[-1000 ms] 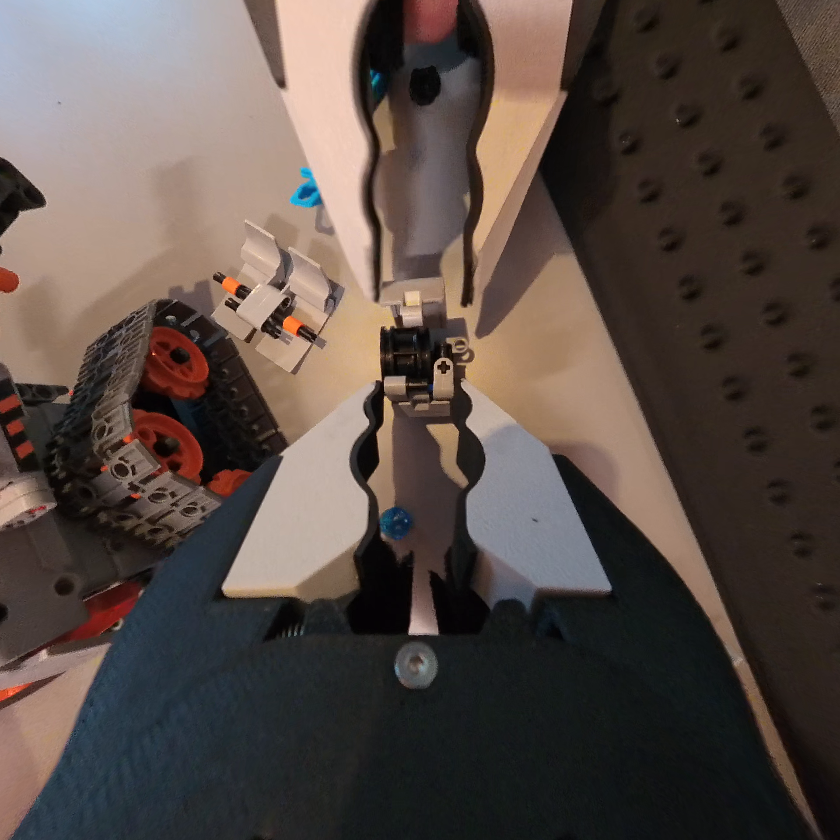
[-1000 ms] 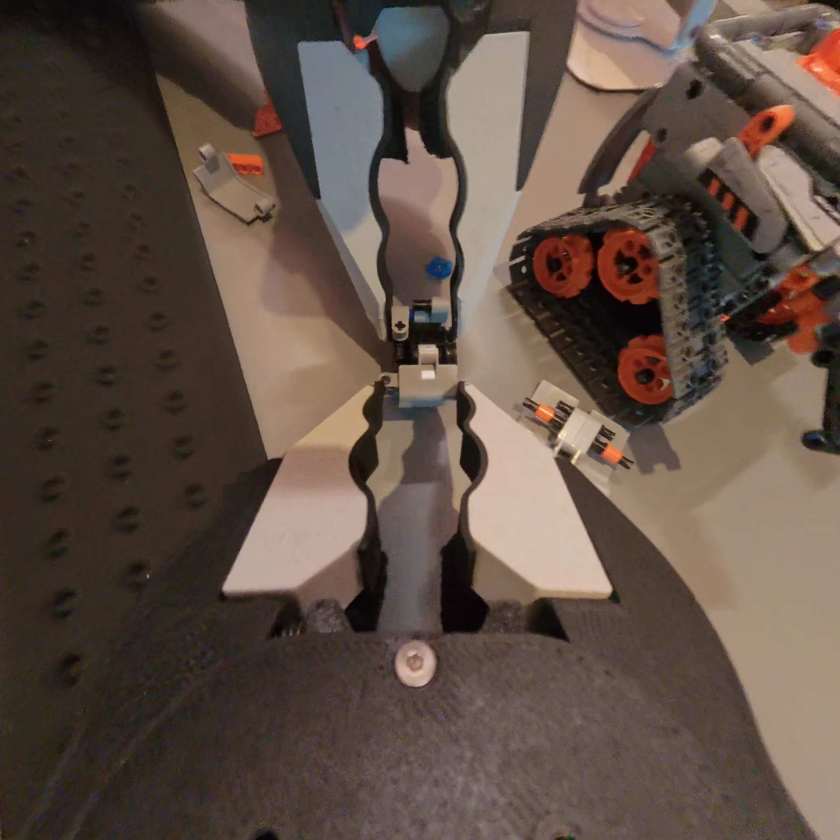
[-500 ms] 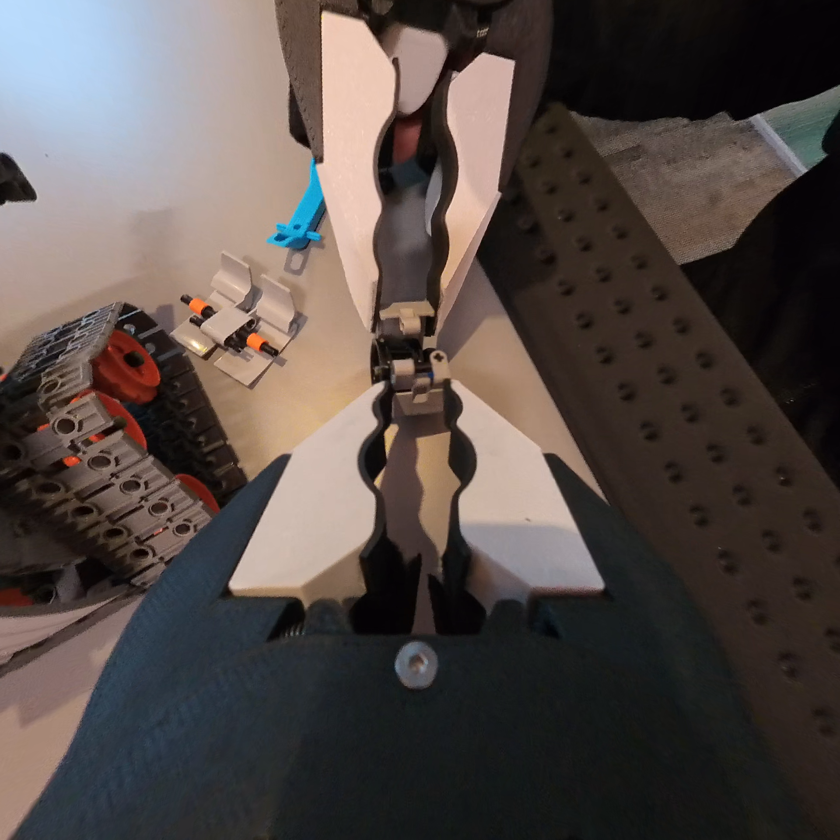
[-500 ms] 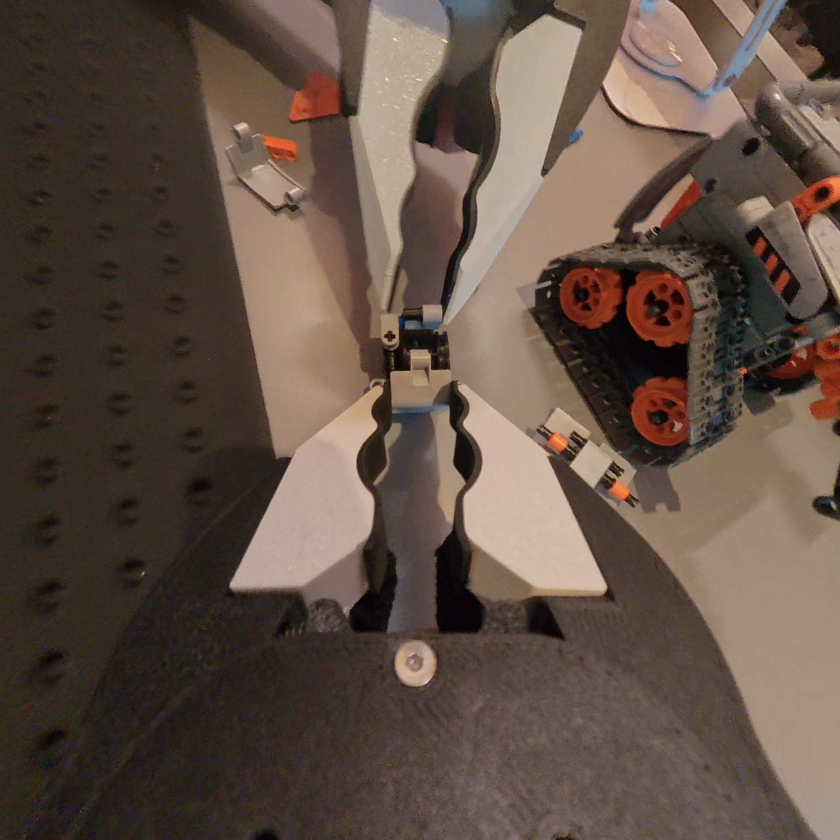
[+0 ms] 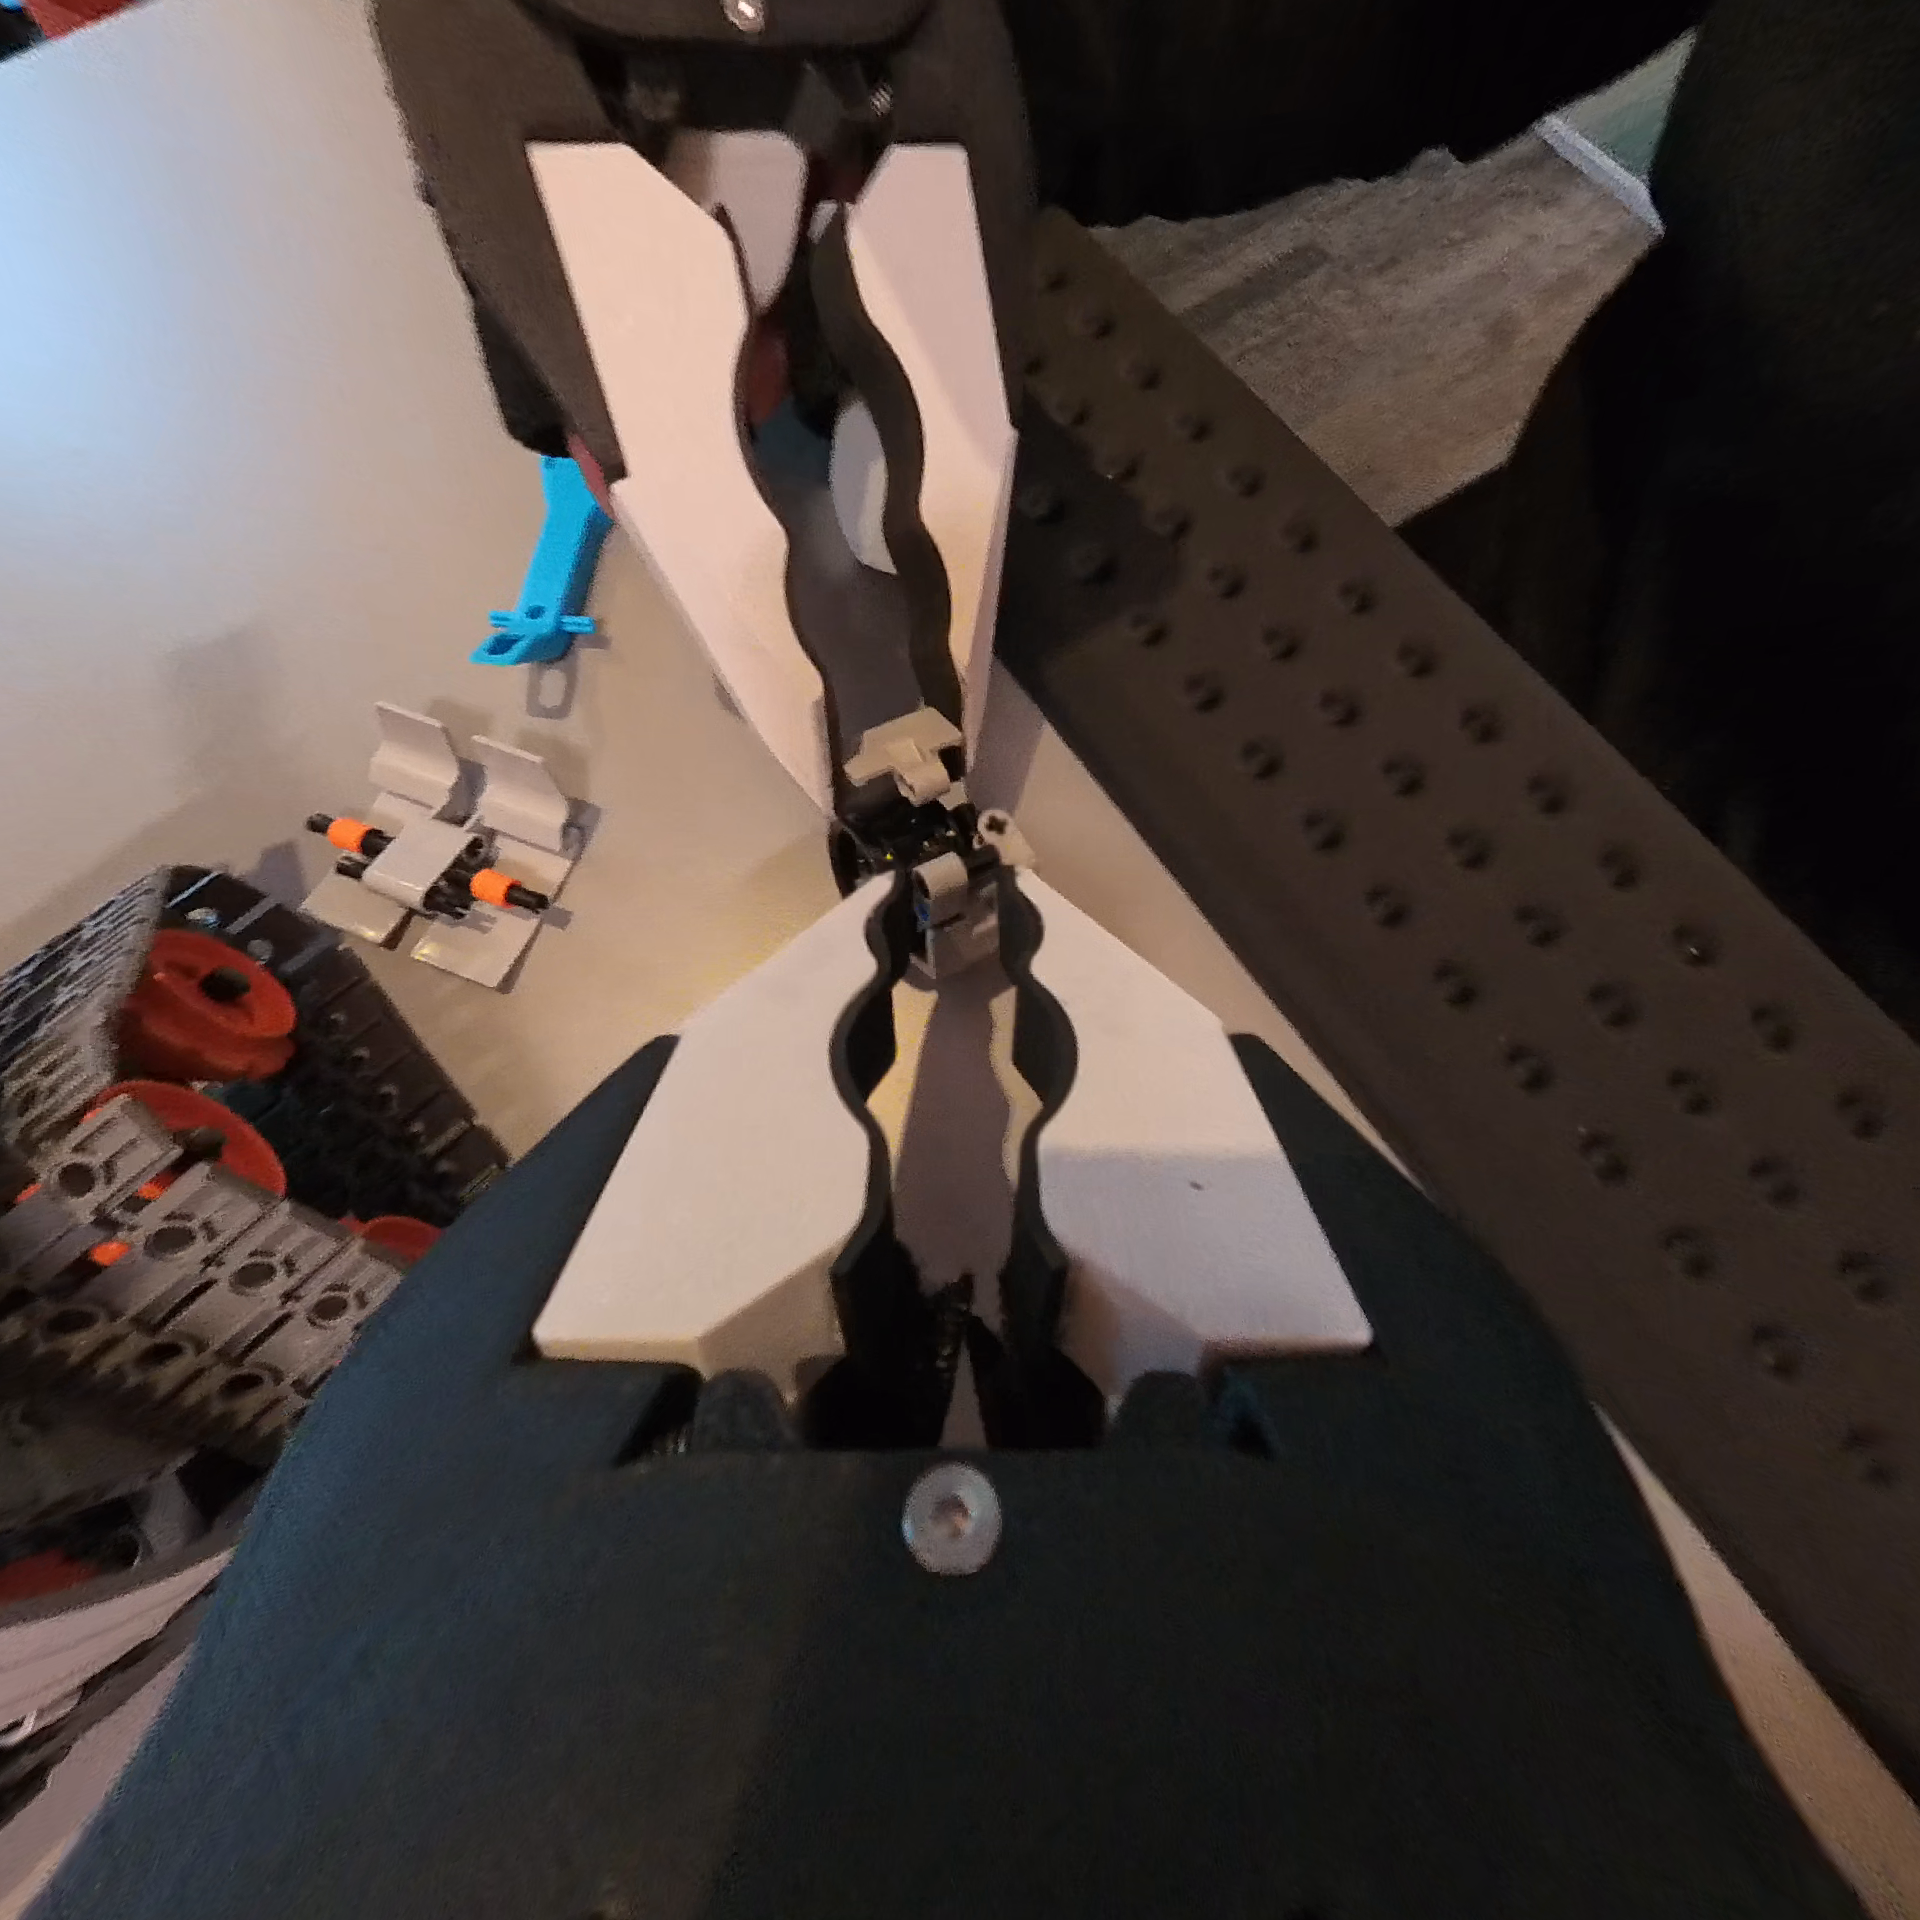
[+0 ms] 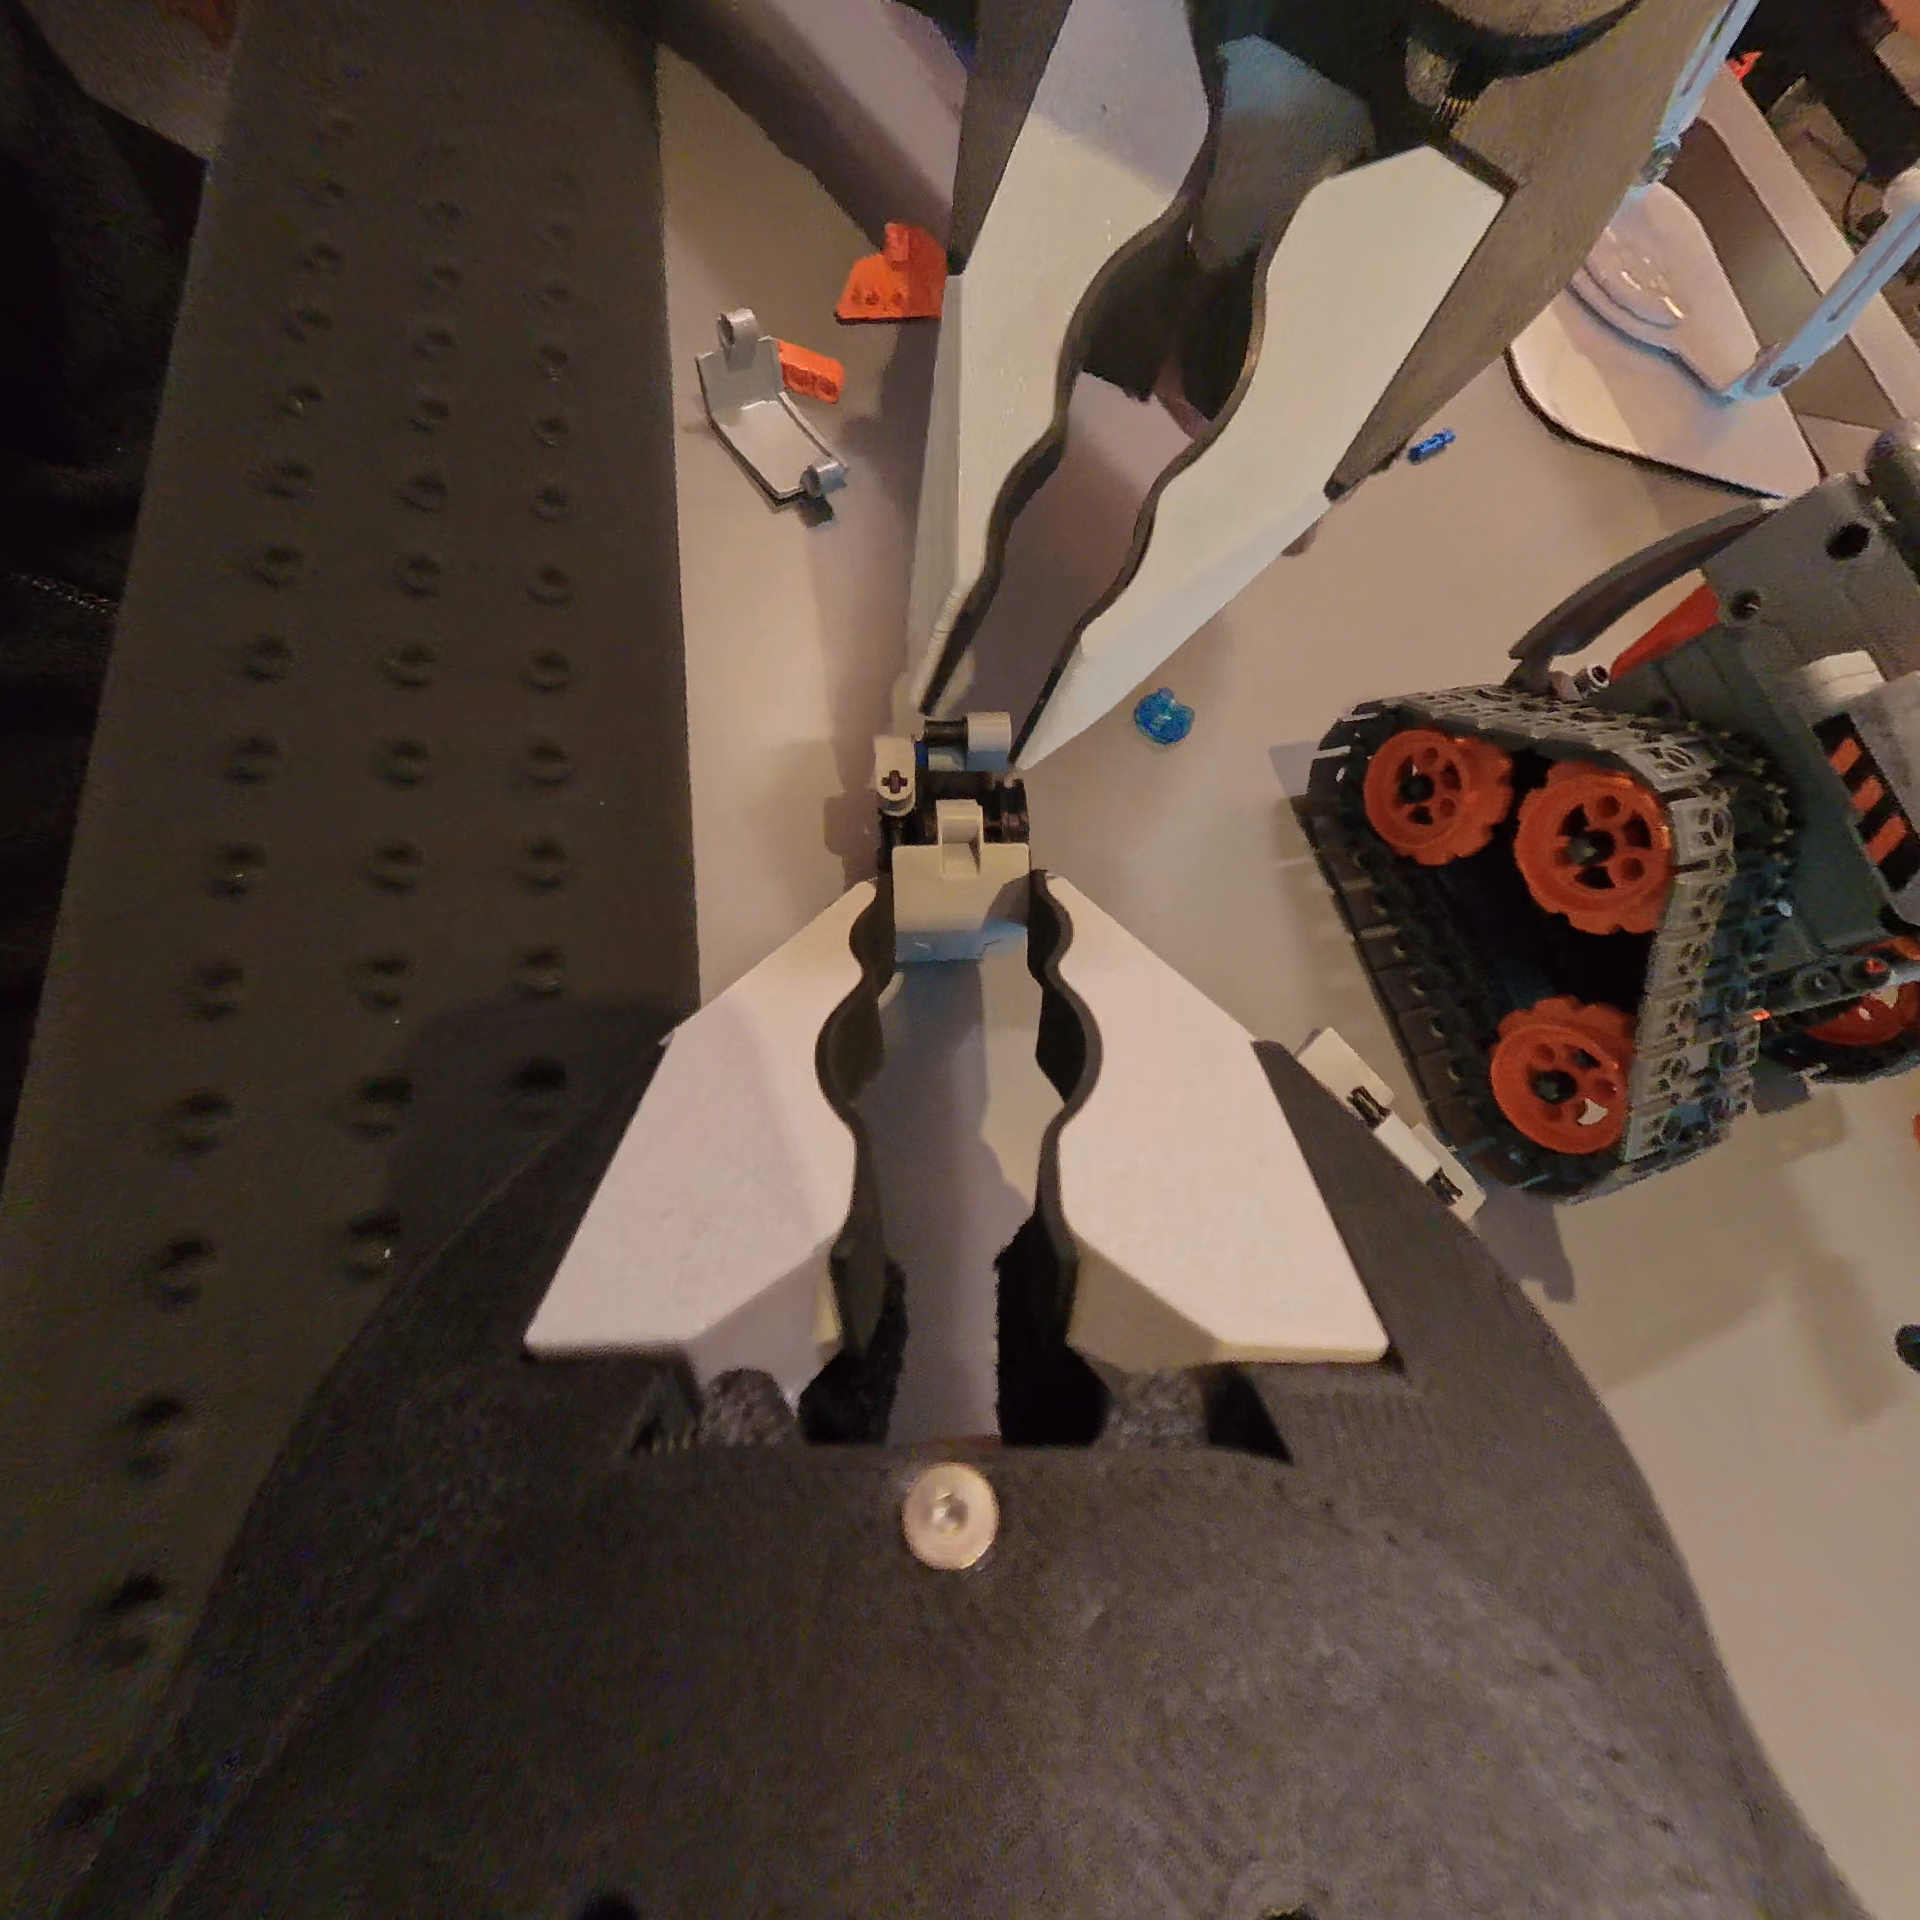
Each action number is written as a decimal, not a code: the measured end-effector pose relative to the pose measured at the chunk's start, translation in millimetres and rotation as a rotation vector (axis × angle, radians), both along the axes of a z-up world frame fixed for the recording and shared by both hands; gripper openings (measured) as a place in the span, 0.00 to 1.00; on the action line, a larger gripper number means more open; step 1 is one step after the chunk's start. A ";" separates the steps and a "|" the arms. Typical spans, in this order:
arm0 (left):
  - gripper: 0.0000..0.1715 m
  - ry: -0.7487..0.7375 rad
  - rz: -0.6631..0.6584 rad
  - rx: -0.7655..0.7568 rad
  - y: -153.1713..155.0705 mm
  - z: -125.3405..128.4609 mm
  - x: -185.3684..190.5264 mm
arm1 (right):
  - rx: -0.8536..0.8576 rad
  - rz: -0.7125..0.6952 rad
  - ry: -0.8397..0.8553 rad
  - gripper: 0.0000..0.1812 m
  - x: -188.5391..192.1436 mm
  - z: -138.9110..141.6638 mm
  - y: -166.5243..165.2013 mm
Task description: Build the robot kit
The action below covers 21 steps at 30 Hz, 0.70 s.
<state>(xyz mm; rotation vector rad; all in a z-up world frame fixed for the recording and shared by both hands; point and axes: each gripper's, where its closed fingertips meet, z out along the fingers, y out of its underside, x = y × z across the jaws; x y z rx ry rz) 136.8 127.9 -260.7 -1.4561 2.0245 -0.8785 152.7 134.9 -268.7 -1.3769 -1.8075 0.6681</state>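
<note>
Left wrist view shows the left gripper (image 5: 951,920) pinching the near end of a small grey-and-black brick assembly (image 5: 920,831), while the right gripper (image 5: 899,764) comes in from straight ahead and clamps the far end, so the piece hangs between the two tips, just above the table (image 5: 208,416). Both pairs of fingers are drawn nearly together, with only the width of the part between them. Judging from this, the job in hand is working two joined pieces against each other; it would go best with both grips kept firm and square and any push or pull kept along the shared axis, since the hold is only at the tips and a twist could pop the part loose. In the right wrist view, the right gripper (image 6: 961,914) holds a grey panel piece (image 6: 956,899) at its tips, the black core just beyond. Off to the left gripper's left lie a grey winged part (image 5: 447,857), a blue beam (image 5: 551,582) and a tracked vehicle (image 5: 177,1143); a dark studded strip (image 5: 1455,831) runs along its right.
</note>
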 end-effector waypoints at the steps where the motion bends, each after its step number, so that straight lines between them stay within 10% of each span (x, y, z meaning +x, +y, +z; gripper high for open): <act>1: 0.10 0.012 -0.022 0.001 -3.6 -2.4 -1.2 | -0.001 0.010 0.001 0.13 -0.5 0.0 -1.7; 21: 0.04 -0.001 0.009 -0.113 -27.0 -16.5 2.4 | 0.004 0.174 -0.023 0.12 -9.0 -1.7 -37.0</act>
